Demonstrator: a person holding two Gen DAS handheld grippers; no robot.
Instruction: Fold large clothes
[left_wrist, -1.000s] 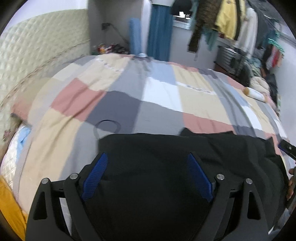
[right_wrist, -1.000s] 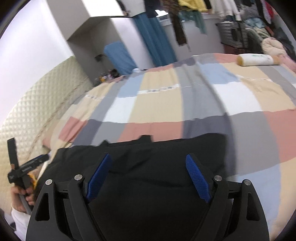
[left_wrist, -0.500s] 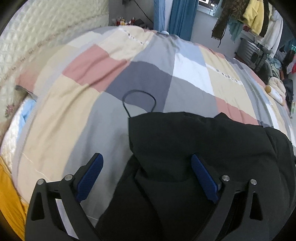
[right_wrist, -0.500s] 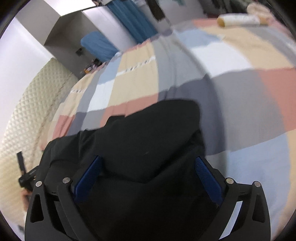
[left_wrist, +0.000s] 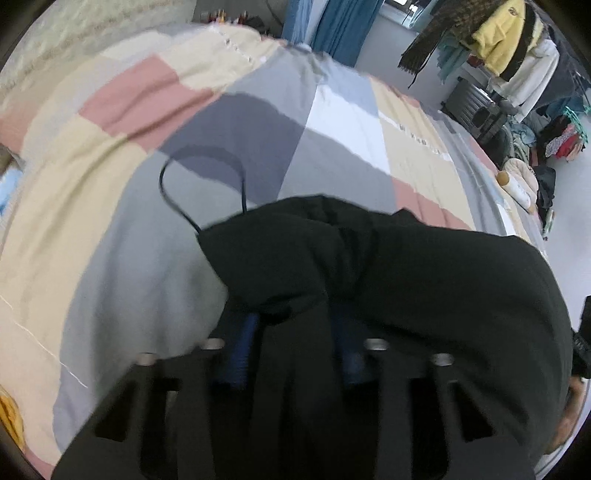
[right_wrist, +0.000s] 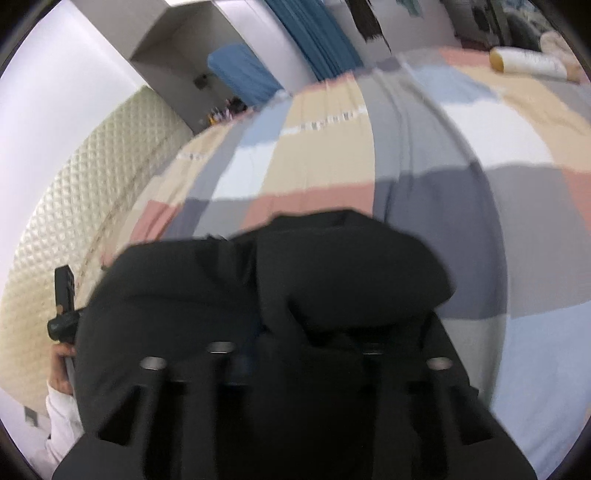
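A large black garment (left_wrist: 424, 280) lies bunched on the patchwork bed, also in the right wrist view (right_wrist: 332, 266). My left gripper (left_wrist: 295, 332) is shut on a fold of the black garment; its blue pads (left_wrist: 240, 350) stand close together with cloth between and over them. A thin black cord (left_wrist: 170, 199) loops out from the garment onto the bedspread. My right gripper (right_wrist: 299, 350) is shut on the garment's other end, its pads mostly hidden by cloth. The other hand-held gripper (right_wrist: 64, 306) shows at the left.
The patchwork bedspread (left_wrist: 129, 206) stretches ahead. A quilted headboard (right_wrist: 92, 177) is at the left. A cream bottle (right_wrist: 532, 64) lies at the far right of the bed. A rack of hanging clothes (left_wrist: 509, 48) and blue curtains (left_wrist: 332, 29) stand beyond.
Both grippers have gone from wide open to closed on the black garment. The cloth is lifted and bunched up over the fingers.
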